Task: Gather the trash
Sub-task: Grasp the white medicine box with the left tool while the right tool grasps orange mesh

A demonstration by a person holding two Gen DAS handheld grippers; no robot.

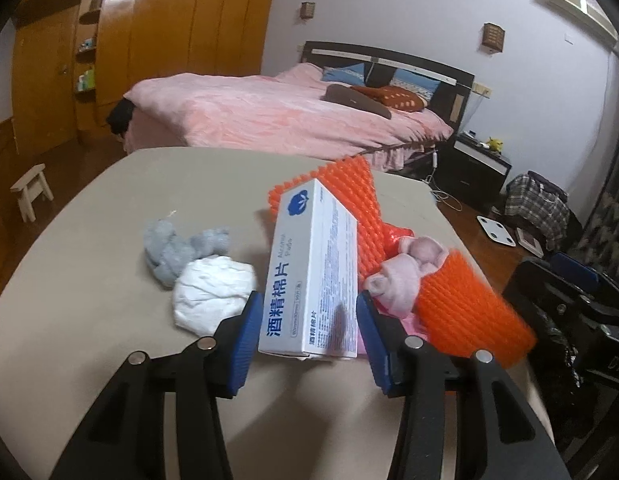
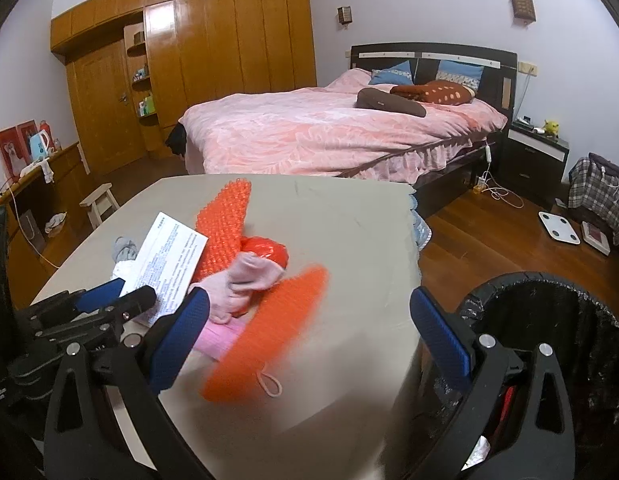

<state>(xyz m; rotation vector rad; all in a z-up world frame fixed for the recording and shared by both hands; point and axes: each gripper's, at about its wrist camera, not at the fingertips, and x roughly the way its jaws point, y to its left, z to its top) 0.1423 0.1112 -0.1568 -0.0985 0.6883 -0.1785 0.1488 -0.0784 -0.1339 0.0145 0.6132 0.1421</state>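
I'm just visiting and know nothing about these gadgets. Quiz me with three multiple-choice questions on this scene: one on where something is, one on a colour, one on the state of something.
1. Where is the black trash bin?
A. beside the table, at its right edge
B. on the bed
C. on the table

2. What colour is the bubble wrap?
A. green
B. orange
C. white

3. What is the left gripper doing?
A. hanging wide open over nothing
B. closed around the white box
C. clamped on a sock

Answers:
1 A: the right wrist view shows the bin on the floor by the table edge.
2 B: the bubbled sheet is bright orange.
3 B: the box sits between its blue pads.
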